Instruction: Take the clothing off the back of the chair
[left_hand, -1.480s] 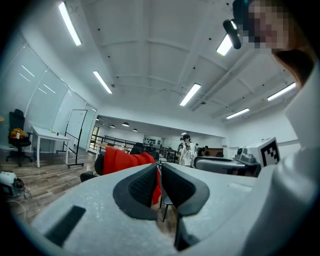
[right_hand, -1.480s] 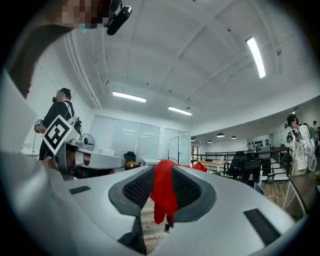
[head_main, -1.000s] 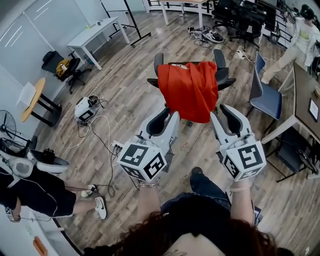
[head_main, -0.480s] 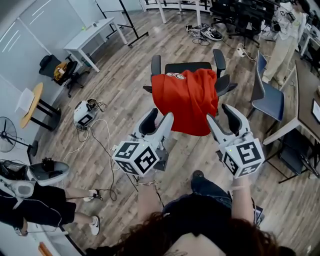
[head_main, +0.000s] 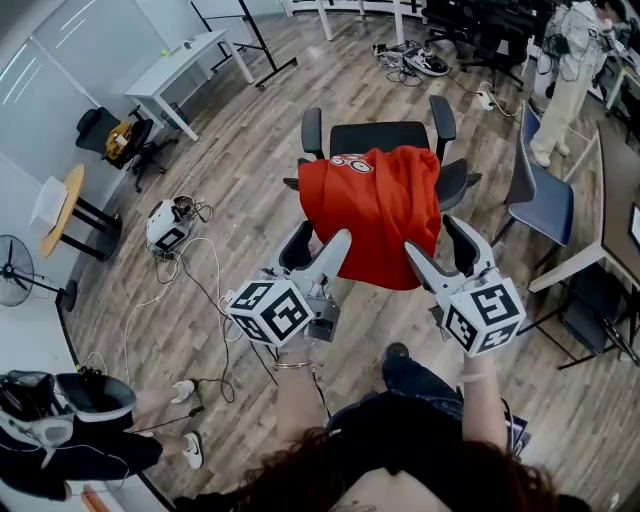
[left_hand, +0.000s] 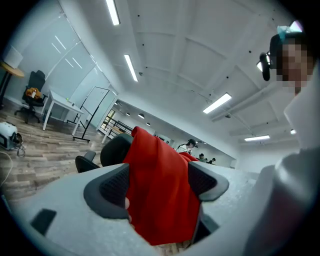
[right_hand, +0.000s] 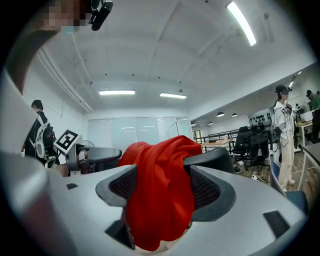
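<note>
The shirt (head_main: 372, 215) hangs on the chair (head_main: 380, 135) back, not yet removed. My left gripper (head_main: 320, 245) and right gripper (head_main: 437, 240) have just been opening wide. Their jaws frame its hem and grip nothing.

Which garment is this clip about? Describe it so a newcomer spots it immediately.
A black office chair with armrests stands in the middle of the wood floor. Draped over its backrest hangs a red garment, the only large red thing in view.
</note>
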